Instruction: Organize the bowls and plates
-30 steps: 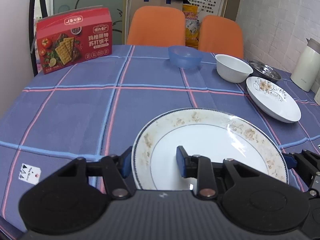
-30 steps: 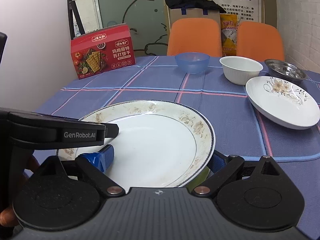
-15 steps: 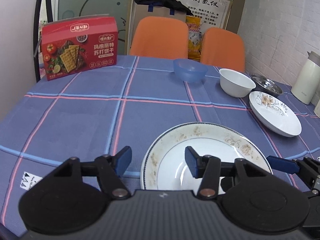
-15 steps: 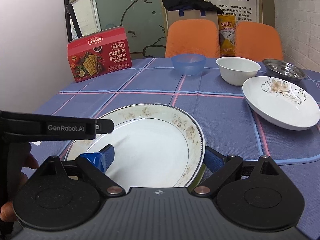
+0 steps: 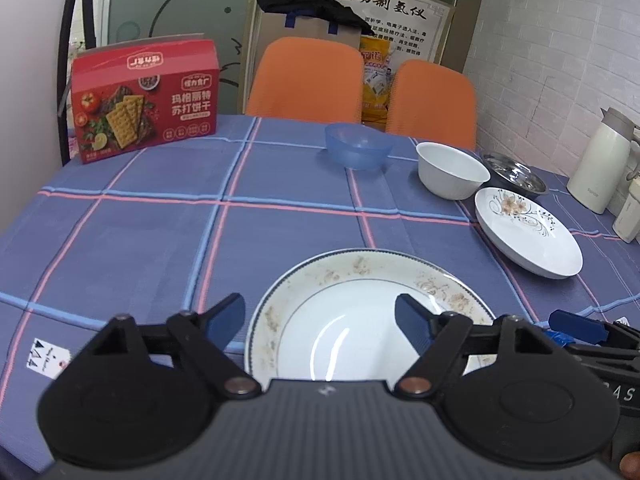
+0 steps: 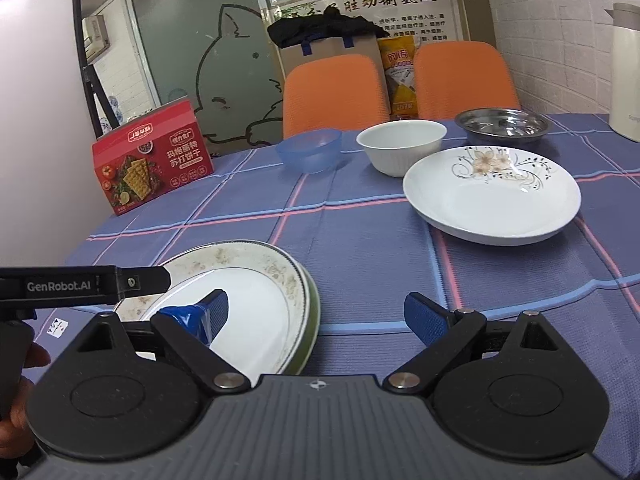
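Observation:
A white plate with a brown-patterned rim [image 5: 360,280] lies on the checked tablecloth near the front edge; it also shows in the right wrist view [image 6: 248,276], resting on a green-edged plate beneath. My left gripper [image 5: 320,320] is open and hangs over the plate's near rim. My right gripper [image 6: 316,316] is open, its left finger over the plate, its right finger over bare cloth. A white flower-painted plate [image 5: 528,236] [image 6: 492,200], a white bowl [image 5: 452,168] [image 6: 400,144], a blue bowl [image 5: 356,148] [image 6: 310,150] and a steel bowl [image 5: 514,174] [image 6: 504,124] stand at the back right.
A red cracker box [image 5: 146,100] [image 6: 152,156] stands at the back left. Two orange chairs [image 5: 304,76] stand behind the table. A white kettle [image 5: 600,160] is at the far right edge. The tablecloth [image 5: 160,240] shows bare at the left.
Both grippers have let go of the patterned plate and opened wide. Both have pulled back and up. The right gripper has swung to the right, off the plate.

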